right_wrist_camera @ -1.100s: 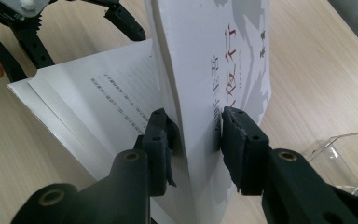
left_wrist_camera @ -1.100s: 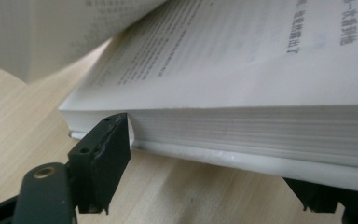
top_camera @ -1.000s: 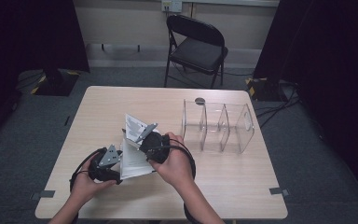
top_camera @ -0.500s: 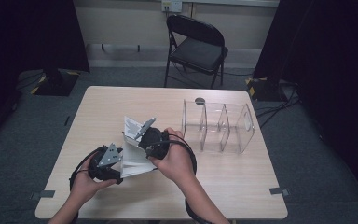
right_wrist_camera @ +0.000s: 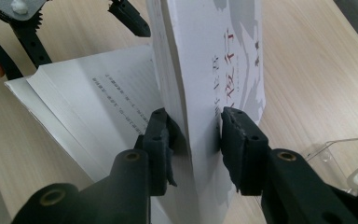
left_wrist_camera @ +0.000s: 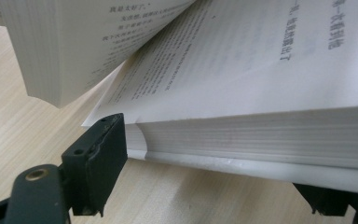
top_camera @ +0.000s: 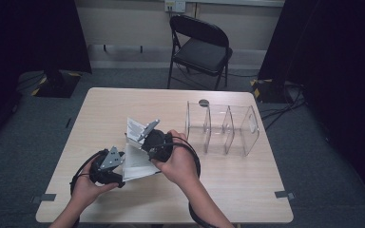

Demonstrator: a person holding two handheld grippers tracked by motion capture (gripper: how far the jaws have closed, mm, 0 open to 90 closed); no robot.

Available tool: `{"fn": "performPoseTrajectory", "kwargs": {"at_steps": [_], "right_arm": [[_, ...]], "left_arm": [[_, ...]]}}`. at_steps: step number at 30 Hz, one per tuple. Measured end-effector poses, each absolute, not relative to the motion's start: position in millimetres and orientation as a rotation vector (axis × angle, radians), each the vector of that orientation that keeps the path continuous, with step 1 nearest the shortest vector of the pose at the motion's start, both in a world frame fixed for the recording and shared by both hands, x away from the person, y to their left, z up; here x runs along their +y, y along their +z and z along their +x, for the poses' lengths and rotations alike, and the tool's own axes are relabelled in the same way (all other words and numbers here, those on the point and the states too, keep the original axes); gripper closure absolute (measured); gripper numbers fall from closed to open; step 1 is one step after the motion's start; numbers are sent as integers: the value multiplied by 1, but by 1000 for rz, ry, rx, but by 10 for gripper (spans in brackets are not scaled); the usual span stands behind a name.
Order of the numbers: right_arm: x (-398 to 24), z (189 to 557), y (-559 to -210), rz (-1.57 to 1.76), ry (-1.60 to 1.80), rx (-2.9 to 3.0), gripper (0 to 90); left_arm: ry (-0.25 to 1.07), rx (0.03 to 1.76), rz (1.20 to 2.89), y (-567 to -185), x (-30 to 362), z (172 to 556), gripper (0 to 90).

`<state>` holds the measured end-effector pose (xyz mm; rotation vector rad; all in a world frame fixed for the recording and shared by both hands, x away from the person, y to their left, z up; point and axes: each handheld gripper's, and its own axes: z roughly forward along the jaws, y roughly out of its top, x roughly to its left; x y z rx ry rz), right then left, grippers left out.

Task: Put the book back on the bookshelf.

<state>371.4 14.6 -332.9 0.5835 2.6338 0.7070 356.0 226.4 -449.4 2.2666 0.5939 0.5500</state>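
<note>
1. Right now your book (top_camera: 135, 159) lies open at the lower left of the high view, on the table (top_camera: 247, 190), well apart from the clear plastic organizer (top_camera: 223, 128) at the right.
2. Your left gripper (left_wrist_camera: 214, 172) clamps the lower half of the book, a thick block of pages with the back cover; one black jaw sits at the page corner at lower left of the left gripper view, the other under the cover at lower right. That grip likely pins the book so it cannot slide.
3. Your right gripper (right_wrist_camera: 196, 140) pinches the front cover (right_wrist_camera: 235, 60) together with a sheaf of pages, jaws tight on both faces, and holds that part upright in the middle of the right gripper view. Standing it up exposes the printed page (right_wrist_camera: 107, 88) beneath.
4. Compared with a second ago, the raised part stands a little steeper and closer to your right hand (top_camera: 178, 164) in the high view; both hands sit where they were, and both grips are unchanged.
</note>
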Motion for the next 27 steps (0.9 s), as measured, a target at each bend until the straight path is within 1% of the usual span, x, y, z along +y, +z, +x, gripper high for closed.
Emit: {"fn": "performPoseTrajectory", "kwargs": {"at_steps": [4, 15, 21, 27], "right_arm": [[15, 372, -333, 581, 708, 2635, 631], [14, 372, -333, 581, 709, 2634, 631], [15, 373, -331, 577, 693, 2643, 632], [17, 374, -330, 566, 681, 2648, 631]], "left_arm": [[530, 598, 2261, -450, 227, 357, 179], [571, 551, 2270, -448, 225, 356, 191], [553, 517, 2276, -446, 220, 355, 194], [593, 463, 2279, -443, 219, 354, 254]]}}
